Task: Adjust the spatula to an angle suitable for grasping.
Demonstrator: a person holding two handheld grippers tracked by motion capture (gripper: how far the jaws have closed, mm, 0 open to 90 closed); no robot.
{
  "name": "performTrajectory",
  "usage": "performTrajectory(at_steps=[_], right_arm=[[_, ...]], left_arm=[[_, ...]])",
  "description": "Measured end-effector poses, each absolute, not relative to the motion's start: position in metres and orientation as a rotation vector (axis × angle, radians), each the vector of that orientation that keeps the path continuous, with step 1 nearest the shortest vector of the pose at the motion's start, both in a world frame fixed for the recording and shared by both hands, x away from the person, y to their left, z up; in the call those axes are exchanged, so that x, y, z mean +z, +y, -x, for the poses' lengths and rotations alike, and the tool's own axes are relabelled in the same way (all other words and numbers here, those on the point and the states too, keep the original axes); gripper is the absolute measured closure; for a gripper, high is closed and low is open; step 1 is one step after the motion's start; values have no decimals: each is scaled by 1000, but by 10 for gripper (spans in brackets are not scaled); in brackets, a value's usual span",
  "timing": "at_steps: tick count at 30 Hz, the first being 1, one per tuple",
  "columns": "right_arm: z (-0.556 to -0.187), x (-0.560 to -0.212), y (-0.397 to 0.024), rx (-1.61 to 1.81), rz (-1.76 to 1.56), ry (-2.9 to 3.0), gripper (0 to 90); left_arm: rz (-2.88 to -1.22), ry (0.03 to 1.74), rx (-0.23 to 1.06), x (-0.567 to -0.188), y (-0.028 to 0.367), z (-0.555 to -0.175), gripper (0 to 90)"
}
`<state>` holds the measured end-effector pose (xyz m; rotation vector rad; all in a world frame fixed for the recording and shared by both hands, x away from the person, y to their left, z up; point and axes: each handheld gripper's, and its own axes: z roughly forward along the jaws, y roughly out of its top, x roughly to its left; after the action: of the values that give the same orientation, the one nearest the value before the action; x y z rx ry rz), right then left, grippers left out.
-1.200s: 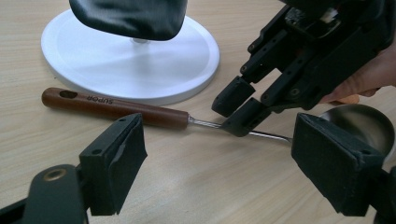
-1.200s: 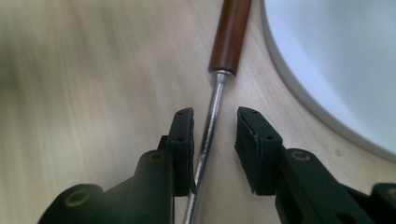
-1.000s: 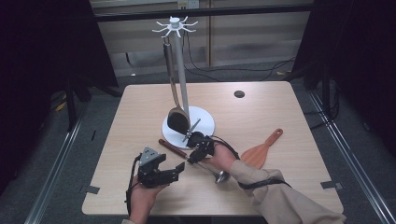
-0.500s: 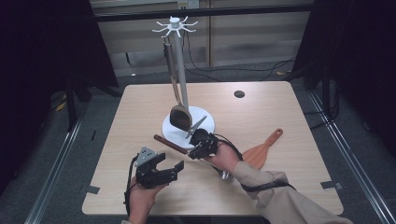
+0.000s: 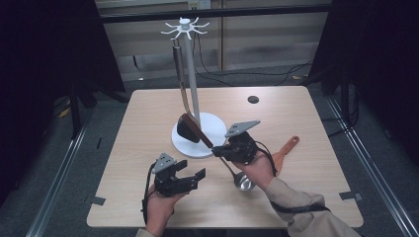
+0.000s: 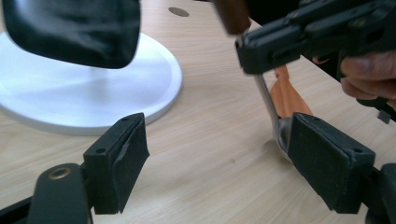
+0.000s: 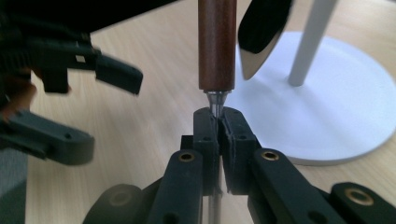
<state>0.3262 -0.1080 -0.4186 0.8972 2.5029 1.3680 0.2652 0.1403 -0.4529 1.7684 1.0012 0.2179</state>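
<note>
Ladle (image 5: 217, 150): brown wooden handle, thin metal neck, steel bowl low near table, tilted, handle end toward stand.

Ladle (image 5: 236, 174) in right gripper (image 5: 228, 149) before rack base (image 5: 217, 126), wooden spatula (image 5: 282, 151) right, left gripper (image 5: 193, 177) left

High view looks forward and down over the light wooden counter (image 5: 148, 118); both claw cameras sit close and low, sharing the round white stand base (image 6: 154, 84) (image 7: 345, 93) (image 5: 217, 123).

Left gripper (image 5: 190, 177) rests low, fingers spread wide — right gripper (image 5: 223, 149) raised, fingers clamped together.
</note>
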Motion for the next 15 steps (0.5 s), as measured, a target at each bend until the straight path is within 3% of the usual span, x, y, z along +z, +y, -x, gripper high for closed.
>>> performTrajectory(at_steps=[9,15], right_arm=[[-316,-412,-132,1449,-990,2373,860],[-310,-407,-145,1493,-1037,2288,860]], left_arm=[[-1742,968,156,-453,117,-272,231],[-1723,921,143,-451,97,-274,321]])
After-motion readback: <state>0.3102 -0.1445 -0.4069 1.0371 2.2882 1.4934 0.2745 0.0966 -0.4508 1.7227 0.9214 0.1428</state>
